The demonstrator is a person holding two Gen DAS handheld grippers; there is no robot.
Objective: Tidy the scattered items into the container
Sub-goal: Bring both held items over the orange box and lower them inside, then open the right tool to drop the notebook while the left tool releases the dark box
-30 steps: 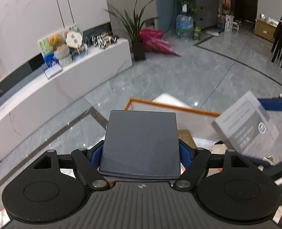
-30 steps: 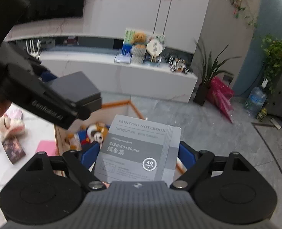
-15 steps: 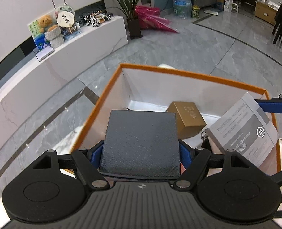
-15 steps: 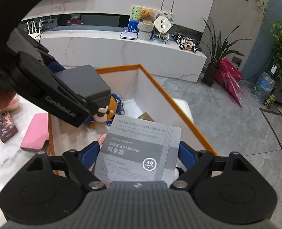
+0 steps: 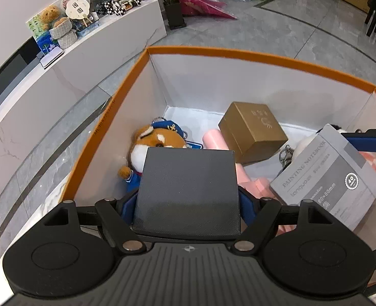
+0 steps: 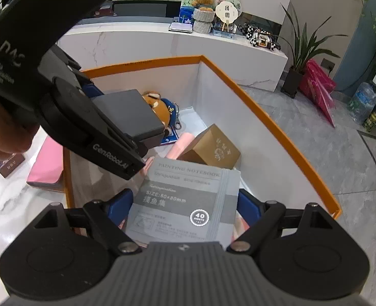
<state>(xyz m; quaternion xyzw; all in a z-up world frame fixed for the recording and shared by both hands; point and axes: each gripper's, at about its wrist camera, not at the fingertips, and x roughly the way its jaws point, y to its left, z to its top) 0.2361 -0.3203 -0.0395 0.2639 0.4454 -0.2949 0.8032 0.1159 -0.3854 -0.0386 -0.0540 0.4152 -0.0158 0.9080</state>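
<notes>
Two hand-held grippers over an open box with orange rim [image 5: 239, 56] and white inner walls. The left gripper [image 5: 188, 199] is clamped on a dark grey box [image 5: 188, 186], its blue fingers [image 5: 128, 204] pressing the two sides; in the right wrist view this same gripper [image 6: 126, 117] enters from the upper left with the dark grey box [image 6: 129, 113] held above the near left corner of the box. The right gripper [image 6: 185, 204] grips a grey notebook [image 6: 185, 199] printed "PAINTING NOTEBOOK", one blue finger on each side edge; the notebook [image 5: 325, 178] appears tilted at the right in the left wrist view, above the box's right side.

On the box floor: a plush dog in a blue cap [image 5: 157, 140] near the far left corner, a gold carton [image 5: 254, 132] toward the far wall, and a pink tube [image 5: 216, 140] lying between them, just beside the carton. A metal key ring [image 5: 286, 153] lies by the carton; the pale item it belongs to is largely hidden behind the notebook and cannot be identified. A pink book [image 6: 48, 163] lies on the white marble desk [image 6: 14, 204] outside the box's left wall.
</notes>
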